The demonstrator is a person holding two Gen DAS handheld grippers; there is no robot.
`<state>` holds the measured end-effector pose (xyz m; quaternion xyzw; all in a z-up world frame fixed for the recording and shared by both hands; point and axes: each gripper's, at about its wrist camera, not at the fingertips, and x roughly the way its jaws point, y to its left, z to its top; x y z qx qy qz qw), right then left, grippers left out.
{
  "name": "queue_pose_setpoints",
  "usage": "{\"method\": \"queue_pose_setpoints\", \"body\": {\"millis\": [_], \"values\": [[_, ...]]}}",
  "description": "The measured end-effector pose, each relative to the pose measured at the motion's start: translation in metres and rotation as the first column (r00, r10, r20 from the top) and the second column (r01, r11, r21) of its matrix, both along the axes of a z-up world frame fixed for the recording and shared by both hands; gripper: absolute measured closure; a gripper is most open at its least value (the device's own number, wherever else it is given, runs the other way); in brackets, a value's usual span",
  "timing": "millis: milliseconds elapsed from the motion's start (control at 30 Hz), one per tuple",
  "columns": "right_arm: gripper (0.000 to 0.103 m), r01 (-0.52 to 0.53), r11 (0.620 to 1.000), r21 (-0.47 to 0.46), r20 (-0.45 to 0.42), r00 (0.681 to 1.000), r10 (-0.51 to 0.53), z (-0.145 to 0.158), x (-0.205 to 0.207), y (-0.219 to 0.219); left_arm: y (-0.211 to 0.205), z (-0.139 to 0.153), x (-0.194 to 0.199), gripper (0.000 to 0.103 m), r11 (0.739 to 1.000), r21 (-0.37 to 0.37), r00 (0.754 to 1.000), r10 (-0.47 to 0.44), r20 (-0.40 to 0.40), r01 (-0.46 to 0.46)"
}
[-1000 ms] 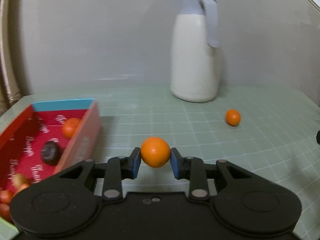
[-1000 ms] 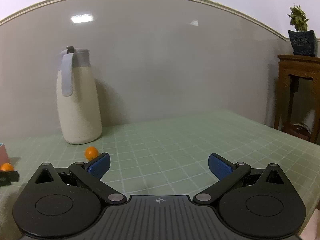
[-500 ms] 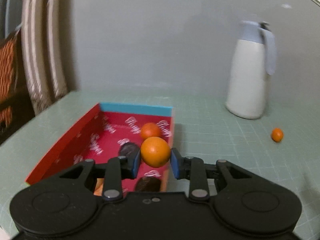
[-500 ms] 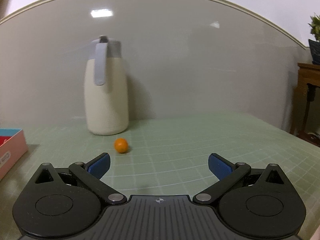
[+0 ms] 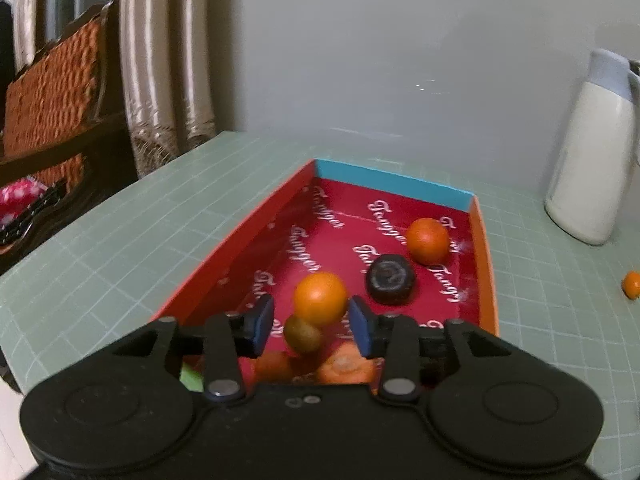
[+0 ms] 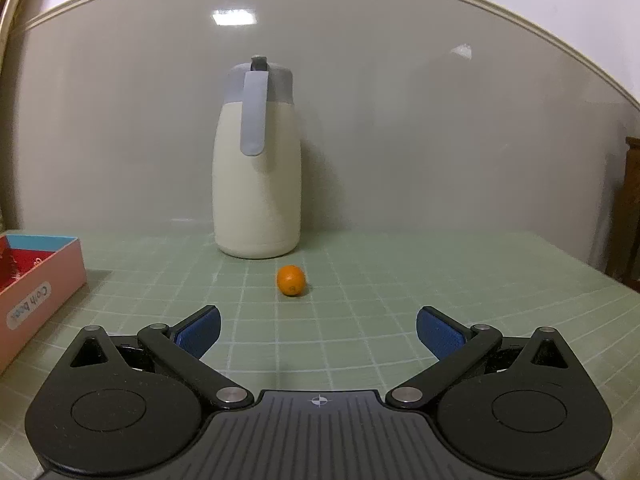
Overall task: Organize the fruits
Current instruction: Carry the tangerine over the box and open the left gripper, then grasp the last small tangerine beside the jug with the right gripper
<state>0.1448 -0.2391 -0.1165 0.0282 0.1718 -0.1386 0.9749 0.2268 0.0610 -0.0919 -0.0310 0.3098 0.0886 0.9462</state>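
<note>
My left gripper (image 5: pixel 312 322) hangs over the red box (image 5: pixel 236 248). Its jaws stand apart and a gap shows beside the orange (image 5: pixel 320 299) between them, so the orange is loose. In the box lie another orange (image 5: pixel 427 240), a dark round fruit (image 5: pixel 390 279), a brownish fruit (image 5: pixel 302 334) and more orange fruit under the gripper. My right gripper (image 6: pixel 318 330) is open and empty above the mat. A small orange (image 6: pixel 291 280) lies ahead of it, also at the right edge of the left wrist view (image 5: pixel 632 285).
A cream jug with a grey lid (image 6: pixel 258 176) stands by the wall behind the small orange, also in the left wrist view (image 5: pixel 592 168). The box's pink side (image 6: pixel 36 300) is at the left. A curtain and a dark wooden chair (image 5: pixel 52 96) stand beyond the table's left edge.
My left gripper carried the orange left over the red box and its jaws opened off it. My right gripper turned left, so the small orange and jug now sit straight ahead.
</note>
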Motion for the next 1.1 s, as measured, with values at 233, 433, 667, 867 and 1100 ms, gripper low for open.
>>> {"method": "queue_pose_setpoints", "body": {"millis": [233,433,667,867,1100], "values": [[0.000,-0.016,1.000,0.021,-0.004,1.000,0.016,0.002,0.004,0.000,0.011,0.012,-0.023,0.012,0.999,-0.003,0.996,0.048,0.072,-0.048],[0.000,-0.050,0.998,0.026,-0.017,0.999,0.051,0.002,0.011,0.005,0.027,0.016,-0.046,0.006,0.994,-0.046,0.988,0.107,0.113,-0.103],[0.000,-0.095,0.994,0.055,-0.059,0.993,0.098,0.004,0.029,0.002,0.046,0.005,-0.065,0.006,0.969,-0.028,0.963,0.249,0.101,-0.247],[0.000,-0.127,0.986,0.113,-0.113,0.984,0.139,0.001,0.060,-0.003,0.058,0.007,-0.067,0.006,0.959,-0.030,0.952,0.282,0.117,-0.281],[0.000,-0.107,0.978,0.178,-0.170,0.976,0.138,-0.006,0.107,-0.025,0.054,0.007,-0.067,0.006,0.954,0.036,0.947,0.289,0.138,-0.297]]}}
